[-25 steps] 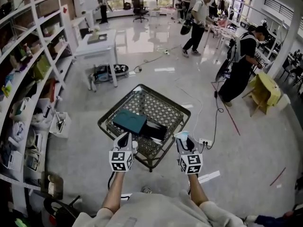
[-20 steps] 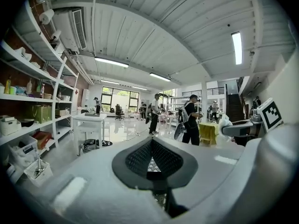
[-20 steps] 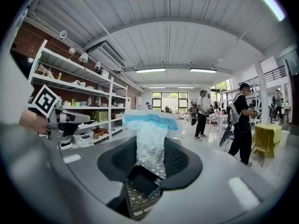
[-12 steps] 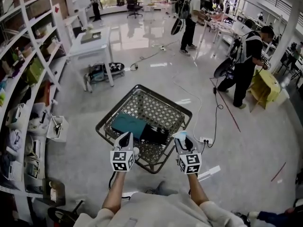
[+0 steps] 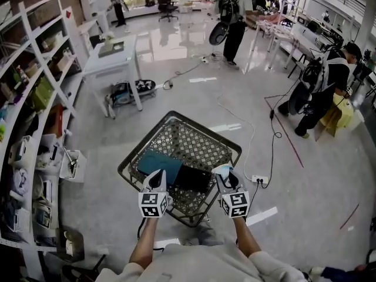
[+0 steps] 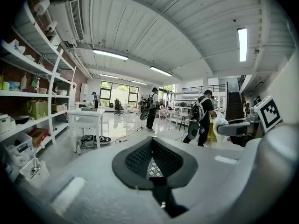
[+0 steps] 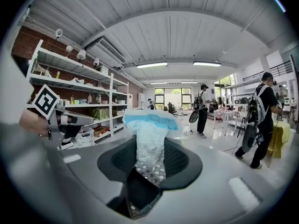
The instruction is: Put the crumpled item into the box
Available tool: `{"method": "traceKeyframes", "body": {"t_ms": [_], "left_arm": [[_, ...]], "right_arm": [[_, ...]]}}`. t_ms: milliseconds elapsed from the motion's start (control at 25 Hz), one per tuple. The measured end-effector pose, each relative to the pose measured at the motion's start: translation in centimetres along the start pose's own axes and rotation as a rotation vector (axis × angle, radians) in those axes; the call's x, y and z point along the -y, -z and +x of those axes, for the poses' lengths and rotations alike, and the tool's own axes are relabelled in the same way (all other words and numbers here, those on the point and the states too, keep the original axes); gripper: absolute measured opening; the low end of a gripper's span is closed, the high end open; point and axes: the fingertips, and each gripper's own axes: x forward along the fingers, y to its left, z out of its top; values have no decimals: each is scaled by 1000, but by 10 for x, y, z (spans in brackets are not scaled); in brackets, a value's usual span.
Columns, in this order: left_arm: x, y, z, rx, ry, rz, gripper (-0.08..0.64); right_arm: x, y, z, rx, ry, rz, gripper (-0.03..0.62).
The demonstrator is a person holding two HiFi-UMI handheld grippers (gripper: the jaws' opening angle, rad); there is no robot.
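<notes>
Right gripper pinching the crumpled white-and-blue wad — held over the near right edge of the wire-mesh table. Left gripper pressed together, nothing in it. Teal box and a flat black item sit touching on the mesh — just ahead of the 2 grippers.

A large open lab or workshop hall. Tall white shelves crammed with boxes and supplies line the left of the frame. A white bench stands on a glossy grey floor with loose cables trailing across it. An office chair sits by the top windows, under strip lights.
</notes>
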Motion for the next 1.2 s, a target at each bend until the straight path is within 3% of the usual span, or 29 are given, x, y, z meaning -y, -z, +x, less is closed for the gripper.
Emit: {"method": "traceKeyframes", "body": {"t_ms": [560,1200], "left_arm": [[-14,-50,87,21,-95,12,5],[-28,-45,149,-35,-176,23,5]], "right_arm": [[63,-38,94,16,-101,-16,140],[96,-30,172,-7,-213,-6,140]]}}
